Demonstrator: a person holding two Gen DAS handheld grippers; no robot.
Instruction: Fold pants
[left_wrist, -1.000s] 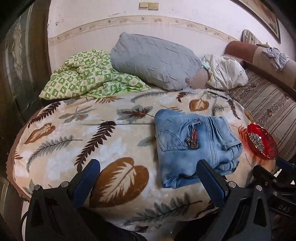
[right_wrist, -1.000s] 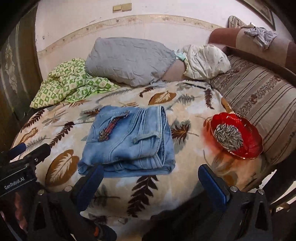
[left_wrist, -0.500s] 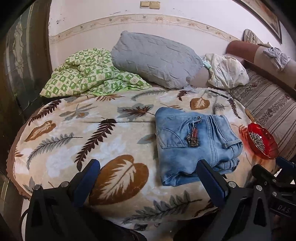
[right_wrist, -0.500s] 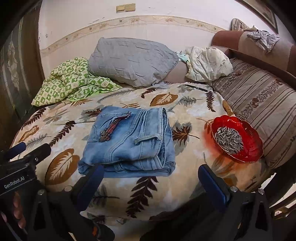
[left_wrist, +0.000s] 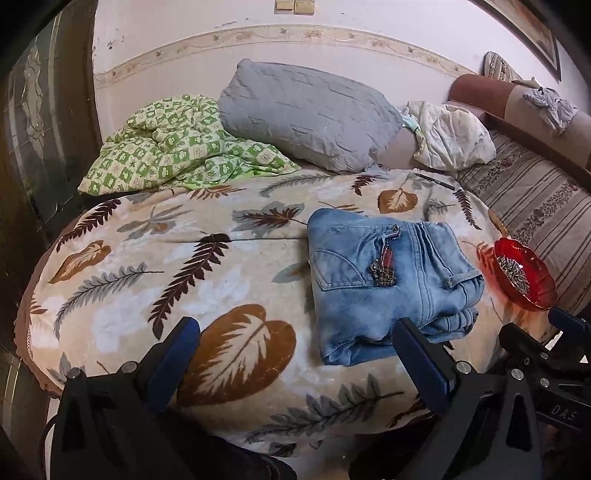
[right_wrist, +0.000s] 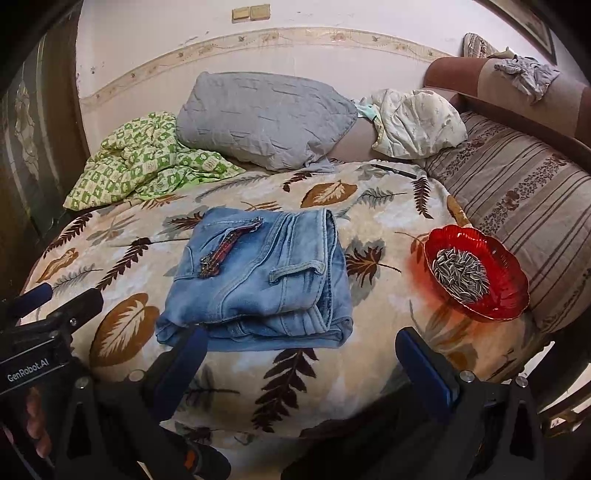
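Light blue denim pants lie folded into a compact stack on the leaf-patterned blanket; they also show in the right wrist view. A beaded ornament sits on the top layer. My left gripper is open and empty, held back near the blanket's front edge, left of the pants. My right gripper is open and empty, just in front of the pants' near edge. Neither touches the denim.
A red glass dish of sunflower seeds sits right of the pants. A grey pillow, a green checked cloth and a white bundle lie at the back. A striped cushion is at right. A pen lies behind.
Both grippers have drawn back slightly from the bed, staying open. The folded pants have not moved.
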